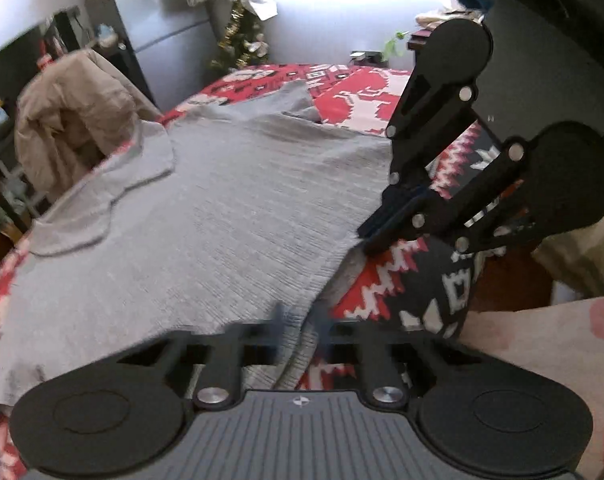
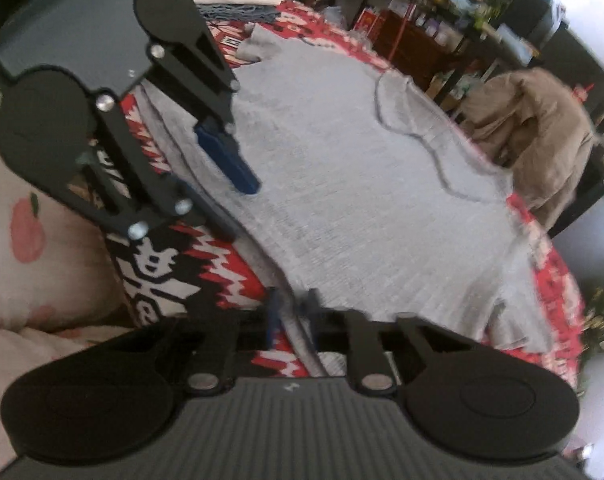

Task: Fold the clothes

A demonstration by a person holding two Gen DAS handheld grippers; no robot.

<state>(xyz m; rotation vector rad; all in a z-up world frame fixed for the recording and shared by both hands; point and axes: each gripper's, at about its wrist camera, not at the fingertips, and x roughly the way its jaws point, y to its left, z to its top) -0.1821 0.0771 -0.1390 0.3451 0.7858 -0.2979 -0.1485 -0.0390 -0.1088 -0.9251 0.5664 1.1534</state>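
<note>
Your left gripper (image 1: 300,326) is at the near hem of the grey knit sweater (image 1: 222,216); the blue pads sit pressed together w/ a fold of grey fabric pinched between them, blurred but readable. Your right gripper (image 2: 292,312) does the same on its own bit of that near edge, pads closed on a grey fold. Sweater lies spread flat over a red/white/black patterned blanket (image 1: 365,100) covering the table, body running from the near edge to the far side, one sleeve (image 1: 102,200) folded in on the left in the left wrist view. In the right wrist view the sweater (image 2: 361,200) fills the middle, w/ the left gripper (image 2: 226,160) seen upper left, blue pads together on the fabric edge. A beige garment (image 1: 74,120) hangs over a chair at far left. A floral-print cloth (image 2: 30,240) w/ a red fruit motif shows at near left, right wrist view; can't tell what it is.
</note>
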